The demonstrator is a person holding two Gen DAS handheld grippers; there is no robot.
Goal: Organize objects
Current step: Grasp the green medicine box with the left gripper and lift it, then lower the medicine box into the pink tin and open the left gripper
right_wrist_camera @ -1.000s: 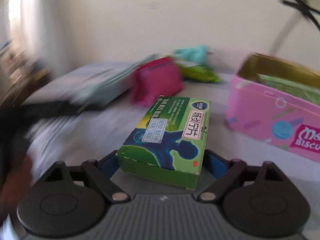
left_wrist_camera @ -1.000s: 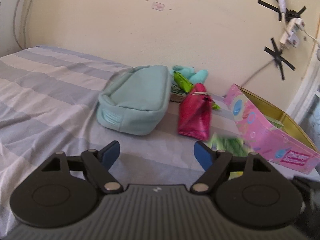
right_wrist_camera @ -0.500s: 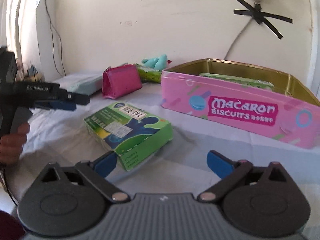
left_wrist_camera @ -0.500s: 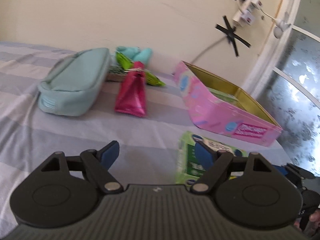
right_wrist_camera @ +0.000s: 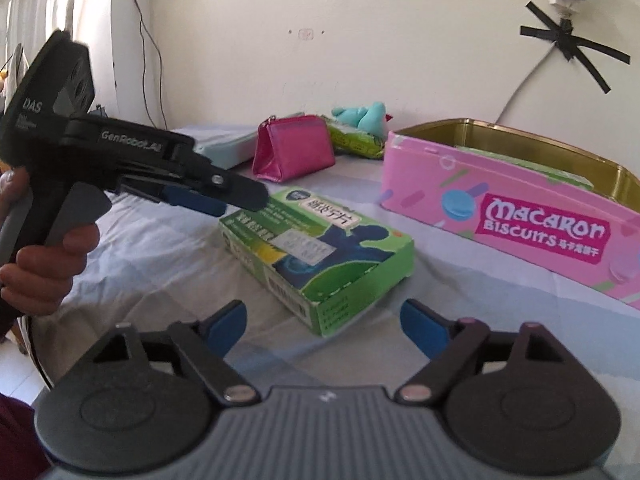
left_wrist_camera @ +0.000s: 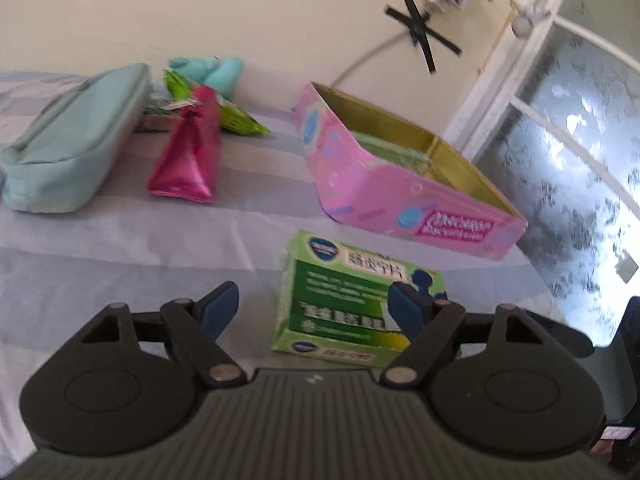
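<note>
A green medicine box [left_wrist_camera: 352,296] [right_wrist_camera: 320,248] lies flat on the striped bed. My left gripper [left_wrist_camera: 316,306] is open just before its near end, the right fingertip over the box's corner. In the right wrist view the left gripper [right_wrist_camera: 216,200] hovers at the box's left end. My right gripper [right_wrist_camera: 324,324] is open and empty, a little short of the box. An open pink Macaron Biscuits tin [left_wrist_camera: 400,196] [right_wrist_camera: 500,216] stands behind the box, with green packets inside.
A magenta pouch [left_wrist_camera: 188,156] [right_wrist_camera: 294,154], a mint pencil case [left_wrist_camera: 72,144], a green snack packet [left_wrist_camera: 236,118] and a teal plush toy [right_wrist_camera: 362,114] lie by the wall. A window [left_wrist_camera: 580,160] is on the right. The bed's edge is near the box.
My right gripper has let go of the green box, set it on the bed and drawn back. My left gripper has swung right and come up to the box.
</note>
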